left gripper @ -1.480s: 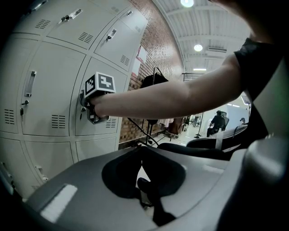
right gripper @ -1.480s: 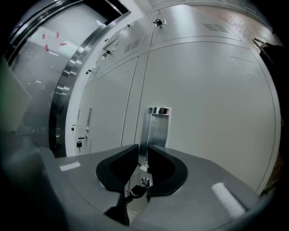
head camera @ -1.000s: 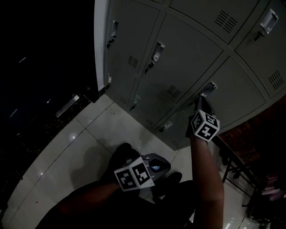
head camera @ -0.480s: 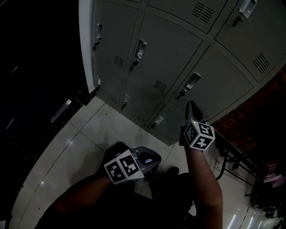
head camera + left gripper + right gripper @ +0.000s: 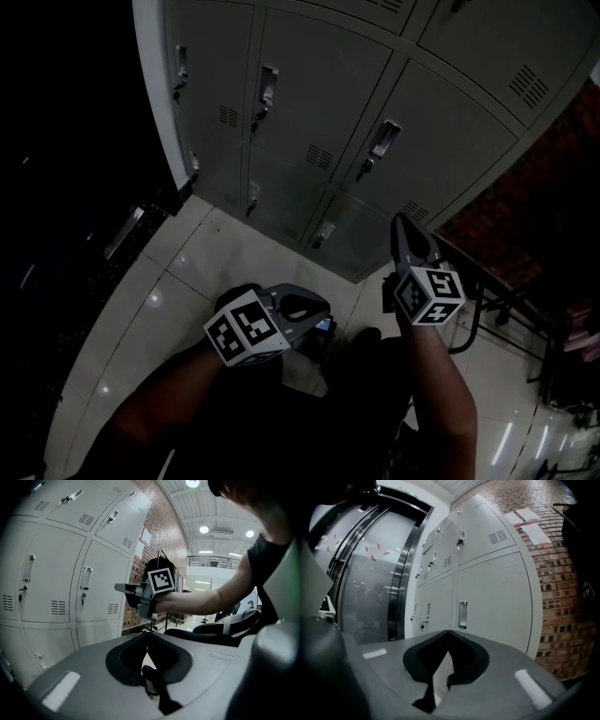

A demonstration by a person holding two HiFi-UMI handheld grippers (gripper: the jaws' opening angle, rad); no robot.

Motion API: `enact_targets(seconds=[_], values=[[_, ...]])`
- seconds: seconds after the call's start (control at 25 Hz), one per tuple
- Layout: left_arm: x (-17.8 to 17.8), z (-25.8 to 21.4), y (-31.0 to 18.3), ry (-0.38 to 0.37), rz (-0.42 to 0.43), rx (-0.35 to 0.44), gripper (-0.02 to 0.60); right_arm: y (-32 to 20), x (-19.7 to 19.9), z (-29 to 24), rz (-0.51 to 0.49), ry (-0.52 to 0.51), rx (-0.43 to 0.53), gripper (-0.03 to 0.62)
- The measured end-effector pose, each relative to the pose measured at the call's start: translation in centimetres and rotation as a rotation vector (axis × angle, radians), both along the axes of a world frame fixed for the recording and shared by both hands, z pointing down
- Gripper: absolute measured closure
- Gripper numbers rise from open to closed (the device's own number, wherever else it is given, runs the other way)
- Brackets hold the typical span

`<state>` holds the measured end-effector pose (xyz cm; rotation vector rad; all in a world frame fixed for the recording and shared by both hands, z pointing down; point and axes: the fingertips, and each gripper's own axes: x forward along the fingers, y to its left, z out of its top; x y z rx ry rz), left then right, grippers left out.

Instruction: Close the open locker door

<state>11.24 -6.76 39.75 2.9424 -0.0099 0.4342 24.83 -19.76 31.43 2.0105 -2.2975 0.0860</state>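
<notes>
The grey locker bank [image 5: 309,103] fills the top of the head view, and every door I can see lies flush with its neighbours. The door with the handle [image 5: 382,141] is shut. My right gripper [image 5: 399,223] hangs below and in front of the lockers, clear of them, jaws shut on nothing. In the right gripper view its tips [image 5: 449,631] meet, pointing at the lockers [image 5: 487,588]. My left gripper [image 5: 323,309] is low over the floor, also shut and empty. The left gripper view shows the right gripper [image 5: 123,588] beside the lockers [image 5: 70,573].
Pale floor tiles [image 5: 187,272] run up to the locker base. A brick wall [image 5: 562,597] stands right of the lockers, and a dark metal-framed glass door [image 5: 370,573] stands left. A metal-framed piece of furniture [image 5: 497,309] is at the right, with chairs [image 5: 225,630] behind.
My right gripper has drawn back and down from the locker door handle it was touching. The lockers have shifted up and left in view. The left gripper stayed low.
</notes>
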Motion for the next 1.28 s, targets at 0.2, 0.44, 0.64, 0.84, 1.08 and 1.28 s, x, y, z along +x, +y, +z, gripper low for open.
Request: enact_targets(seconds=[0.2, 0.44, 0.64, 0.84, 1.08, 1.28], values=[[0.2, -0.3, -0.2, 0.004, -0.001, 0.004, 0.569, 2.6, 1.0, -0.2, -0.017, 0.018, 0.010, 0.591], [0.2, 0.0, 0.1, -0.002, 0.001, 0.006, 0.569, 5.9, 1.0, 0.1, -0.039, 0.027, 0.010, 0.591], [0.3, 0.1, 0.2, -0.003, 0.003, 0.007, 0.569, 8.4, 0.6, 0.5, -0.057, 0.018, -0.001, 0.591], [0.5, 0.1, 0.4, -0.008, 0.010, 0.015, 0.569, 11.1, -0.2, 1.6, -0.087, -0.001, -0.016, 0.591], [0.8, 0.3, 0.5, -0.015, 0.016, 0.020, 0.569, 14.5, -0.8, 3.4, -0.122, -0.051, -0.045, 0.592], [1.0, 0.4, 0.7, -0.021, 0.022, 0.021, 0.569, 16.0, -0.4, 5.1, -0.119, -0.039, -0.072, 0.592]])
